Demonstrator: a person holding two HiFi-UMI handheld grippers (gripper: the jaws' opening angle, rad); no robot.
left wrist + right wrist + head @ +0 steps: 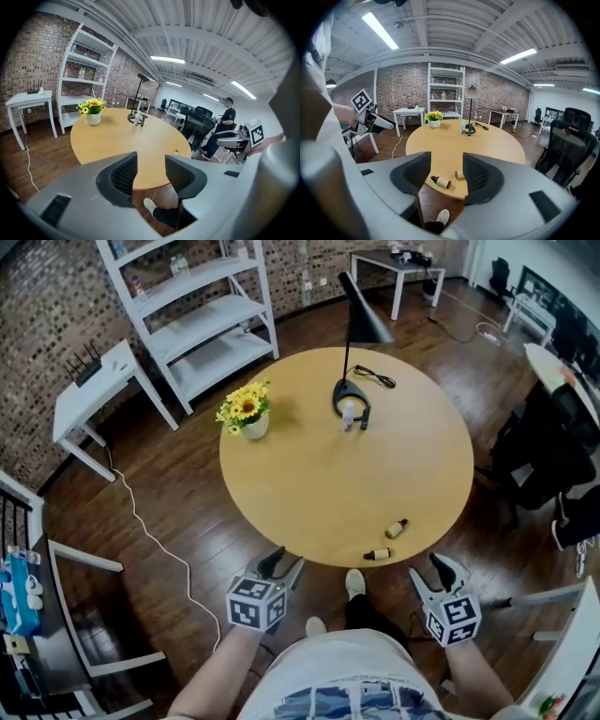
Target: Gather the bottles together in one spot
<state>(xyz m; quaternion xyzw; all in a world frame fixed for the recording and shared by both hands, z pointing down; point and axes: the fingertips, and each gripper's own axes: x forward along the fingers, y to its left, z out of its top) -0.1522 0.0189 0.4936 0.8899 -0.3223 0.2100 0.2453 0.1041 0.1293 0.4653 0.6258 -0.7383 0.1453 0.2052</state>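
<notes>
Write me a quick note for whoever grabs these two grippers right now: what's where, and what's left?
Left gripper: open, empty, held short of the table.
Right gripper: open, empty, also short of the near edge.
Bottles: pale bottle and dark bottle stand by the lamp base, far side. Nearest lying bottle and second lying bottle lie at the near edge.
Done: nothing gathered yet.
Left: bring one pair to the other.

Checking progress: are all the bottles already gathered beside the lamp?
No: two lying bottles rest at the near edge of the table, apart from the standing bottles by the lamp.
</notes>
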